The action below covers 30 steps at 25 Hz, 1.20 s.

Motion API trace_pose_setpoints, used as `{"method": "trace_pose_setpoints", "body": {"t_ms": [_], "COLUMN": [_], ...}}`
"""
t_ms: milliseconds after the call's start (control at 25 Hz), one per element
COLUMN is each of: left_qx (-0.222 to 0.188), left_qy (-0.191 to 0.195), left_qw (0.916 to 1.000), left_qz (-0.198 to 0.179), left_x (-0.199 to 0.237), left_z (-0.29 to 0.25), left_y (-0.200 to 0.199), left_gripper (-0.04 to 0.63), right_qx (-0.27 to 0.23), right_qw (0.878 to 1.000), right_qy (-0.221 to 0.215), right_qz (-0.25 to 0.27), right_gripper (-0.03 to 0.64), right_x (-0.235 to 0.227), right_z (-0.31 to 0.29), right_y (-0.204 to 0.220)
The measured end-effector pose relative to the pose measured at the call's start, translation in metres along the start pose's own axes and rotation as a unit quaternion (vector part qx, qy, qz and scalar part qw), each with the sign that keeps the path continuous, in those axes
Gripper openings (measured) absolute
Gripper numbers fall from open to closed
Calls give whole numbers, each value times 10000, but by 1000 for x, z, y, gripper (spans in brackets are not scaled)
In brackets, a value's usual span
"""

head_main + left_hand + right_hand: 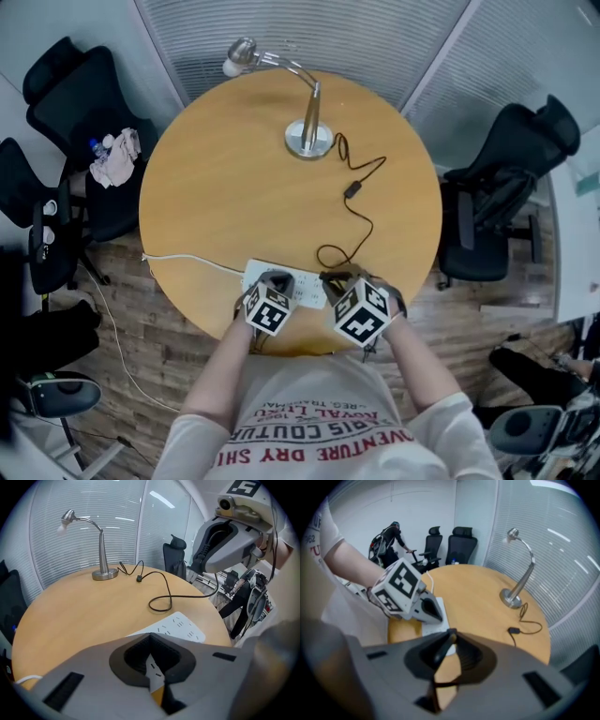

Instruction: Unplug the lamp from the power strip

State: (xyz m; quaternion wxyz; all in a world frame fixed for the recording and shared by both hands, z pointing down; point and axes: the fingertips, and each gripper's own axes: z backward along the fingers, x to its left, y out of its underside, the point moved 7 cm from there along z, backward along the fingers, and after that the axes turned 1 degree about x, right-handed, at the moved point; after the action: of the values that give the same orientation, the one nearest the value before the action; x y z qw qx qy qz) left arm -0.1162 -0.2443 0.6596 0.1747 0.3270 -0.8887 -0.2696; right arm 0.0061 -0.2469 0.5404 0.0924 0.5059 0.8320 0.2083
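A round wooden table point(234, 187) fills the middle of the head view, with dark office chairs point(80, 112) on the floor on both sides. At its far edge stands the lamp point(309, 131), a silver gooseneck on a round base, upright, its head bent out to the left. The white power strip point(306, 289) lies flat at the near edge, just in front of the person, and its white cable point(187, 258) runs leftward and off the table's rim.

The left gripper point(151, 637) points down at the strip. Its jaws are drawn together with nothing between them, leaving only a thin slit through which the strip's slots and the wood show. Seen from the right gripper view, its tips rest on the top of the strip.

The right gripper point(449, 634) is clamped on the lamp's black plug point(440, 651), the jaws only a little way apart, with the plug standing slantwise between the pads. In the left gripper view this gripper hangs well above the tabletop, clear of the strip.

The lamp's thin black cord point(371, 225) leaves the base, passes a small inline switch point(353, 188), lies in a loose loop on the wood near the strip, then rises to the held plug.
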Motion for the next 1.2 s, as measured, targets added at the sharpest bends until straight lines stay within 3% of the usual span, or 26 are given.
{"method": "trace_pose_setpoints", "body": {"t_ms": [320, 520, 640, 880, 1200], "left_qx": [-655, -1475, -2156, -3407, -4477], "left_qy": [-387, -688, -1019, -1327, -1430], "left_qw": [9970, 9865, 9711, 9308, 8827], "left_qz": [143, 191, 99, 45, -21], "left_x": [-3, 3, 3, -5, -15], "left_z": [25, 65, 100, 172, 241], "left_y": [-27, -62, -87, -115, -113], "left_gripper": [28, 28, 28, 28, 28], "right_qx": [-1173, -2149, -2666, -3585, -4438], "right_qw": [9905, 9679, 9500, 9114, 8580], "right_qy": [544, 889, 1123, 1435, 1727], "right_qz": [-467, -955, -1176, -1424, -1926], "right_gripper": [72, 72, 72, 72, 72], "right_x": [-4, -9, -13, -11, -12], "right_z": [26, 53, 71, 103, 132], "right_y": [1, -9, -15, -17, -8]}}
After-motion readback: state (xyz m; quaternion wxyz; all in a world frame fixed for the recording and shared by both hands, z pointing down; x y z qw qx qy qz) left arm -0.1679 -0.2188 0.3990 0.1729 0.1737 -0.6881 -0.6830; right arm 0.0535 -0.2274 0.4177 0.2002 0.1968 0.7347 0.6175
